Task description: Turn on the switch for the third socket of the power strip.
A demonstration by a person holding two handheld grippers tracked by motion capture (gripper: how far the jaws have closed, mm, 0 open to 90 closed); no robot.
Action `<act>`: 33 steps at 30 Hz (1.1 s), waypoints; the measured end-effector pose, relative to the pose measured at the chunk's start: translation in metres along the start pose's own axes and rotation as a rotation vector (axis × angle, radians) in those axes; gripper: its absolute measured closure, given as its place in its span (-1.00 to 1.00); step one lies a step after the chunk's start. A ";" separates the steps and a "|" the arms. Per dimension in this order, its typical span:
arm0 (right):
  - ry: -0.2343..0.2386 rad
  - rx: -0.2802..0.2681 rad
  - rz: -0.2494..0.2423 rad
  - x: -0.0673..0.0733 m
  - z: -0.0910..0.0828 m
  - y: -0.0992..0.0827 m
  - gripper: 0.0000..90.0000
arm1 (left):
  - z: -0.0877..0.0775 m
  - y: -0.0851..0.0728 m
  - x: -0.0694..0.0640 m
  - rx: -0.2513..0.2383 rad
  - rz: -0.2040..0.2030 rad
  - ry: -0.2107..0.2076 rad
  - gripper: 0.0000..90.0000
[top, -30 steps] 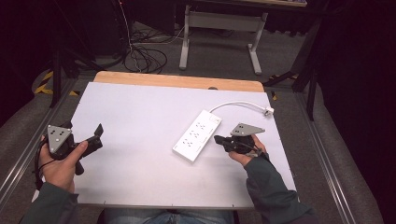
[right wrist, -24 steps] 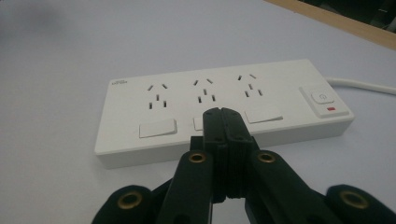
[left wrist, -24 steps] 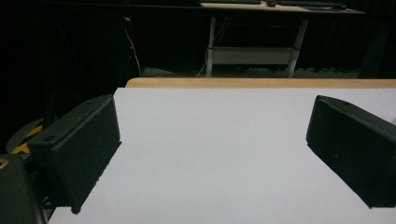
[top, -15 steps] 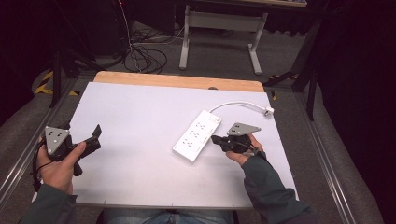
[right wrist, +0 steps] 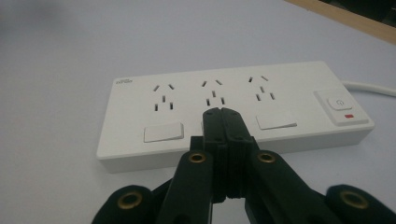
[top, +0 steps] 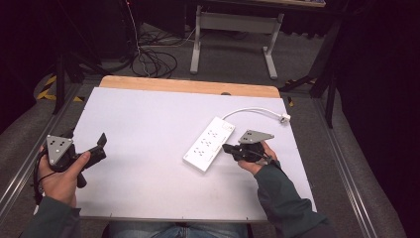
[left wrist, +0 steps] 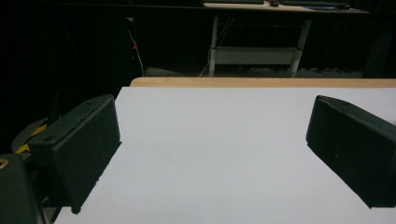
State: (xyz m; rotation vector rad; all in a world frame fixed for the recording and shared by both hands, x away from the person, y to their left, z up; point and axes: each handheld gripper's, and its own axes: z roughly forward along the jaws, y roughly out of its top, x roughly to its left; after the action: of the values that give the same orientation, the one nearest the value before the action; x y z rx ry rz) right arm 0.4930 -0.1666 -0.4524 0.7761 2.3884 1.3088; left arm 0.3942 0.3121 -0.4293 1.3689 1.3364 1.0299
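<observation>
My right claw (right wrist: 223, 114) pressed together, tip at middle rocker switch of power strip (top: 209, 144), strip lying on surface (top: 143, 124) right side. Switch press seems about to begin; other switches untouched. Left claw (top: 94, 148) spread, idle, far apart.

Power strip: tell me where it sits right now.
In the high view the power strip lies diagonally on the right half of the white table, just left of the shut right gripper, whose tips point at its middle switch.
</observation>
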 end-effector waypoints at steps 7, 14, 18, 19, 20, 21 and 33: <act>0.005 0.004 -0.006 0.001 0.003 0.002 1.00 | -0.001 -0.001 0.001 -0.001 0.002 0.001 -0.92; 0.012 0.005 -0.009 0.001 0.005 0.003 1.00 | -0.003 -0.001 0.002 0.004 0.008 0.004 -0.92; 0.018 0.010 -0.014 0.002 0.007 0.003 1.00 | -0.003 -0.001 0.002 0.002 0.007 0.006 -0.92; 0.020 0.010 -0.014 0.002 0.007 0.003 1.00 | -0.003 -0.001 0.002 0.002 0.006 0.007 -0.92; 0.020 0.010 -0.014 0.002 0.007 0.003 1.00 | -0.003 -0.001 0.003 0.002 0.007 0.007 -0.92; 0.020 0.010 -0.016 0.003 0.007 0.003 1.00 | -0.003 -0.001 0.002 0.000 0.001 0.007 -0.92; 0.036 0.021 -0.029 0.006 0.012 0.005 1.00 | -0.005 -0.002 0.003 0.007 0.003 0.010 -0.92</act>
State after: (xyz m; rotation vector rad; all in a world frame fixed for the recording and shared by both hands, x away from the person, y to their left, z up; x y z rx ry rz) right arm 0.4960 -0.1524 -0.4549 0.7273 2.4361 1.2990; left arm 0.3893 0.3152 -0.4298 1.3728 1.3466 1.0357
